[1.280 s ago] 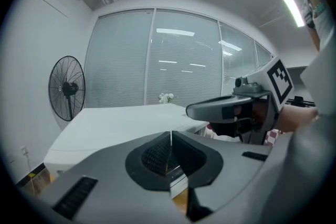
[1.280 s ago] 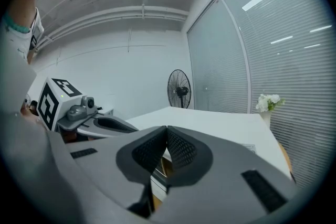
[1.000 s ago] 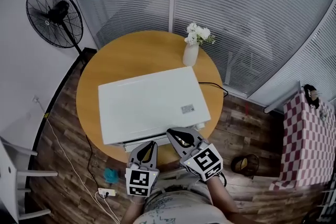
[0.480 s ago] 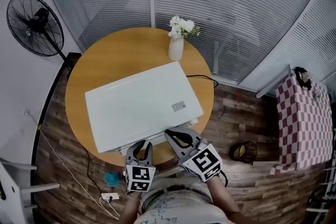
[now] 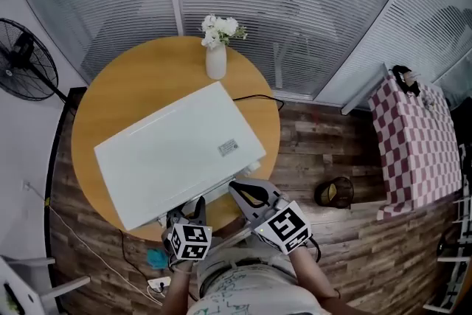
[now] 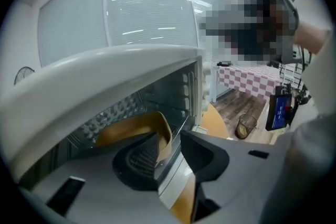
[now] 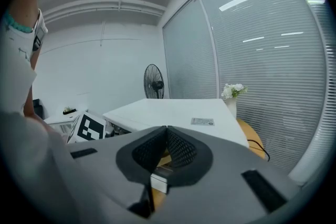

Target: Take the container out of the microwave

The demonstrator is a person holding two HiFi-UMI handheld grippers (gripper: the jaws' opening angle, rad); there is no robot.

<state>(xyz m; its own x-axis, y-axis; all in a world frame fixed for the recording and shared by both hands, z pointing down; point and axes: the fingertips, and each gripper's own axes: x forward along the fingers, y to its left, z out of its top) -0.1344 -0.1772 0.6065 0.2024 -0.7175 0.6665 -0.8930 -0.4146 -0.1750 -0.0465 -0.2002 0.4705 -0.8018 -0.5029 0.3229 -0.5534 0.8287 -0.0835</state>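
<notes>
Microwave [image 5: 169, 155]: white, on the round table [image 5: 103, 107], its front at the table's near edge, toward the person.
Container [image 6: 131, 131]: tan, inside the microwave's cavity, seen from the left gripper view.
Left gripper [image 6: 170, 133]: released, jaws opening at the cavity mouth; the container's rim shows in the gap and neither pad presses on it.
Right gripper [image 7: 166, 127]: clenched, pads meeting on nothing, held outside the microwave's front corner.
Sticker [image 5: 227, 147]: on the microwave's top, near its right edge; print too small to read.
Marker cubes: black-and-white squares, no words.
Vase [image 5: 215, 63]: white flowers, at the table's far edge.
</notes>
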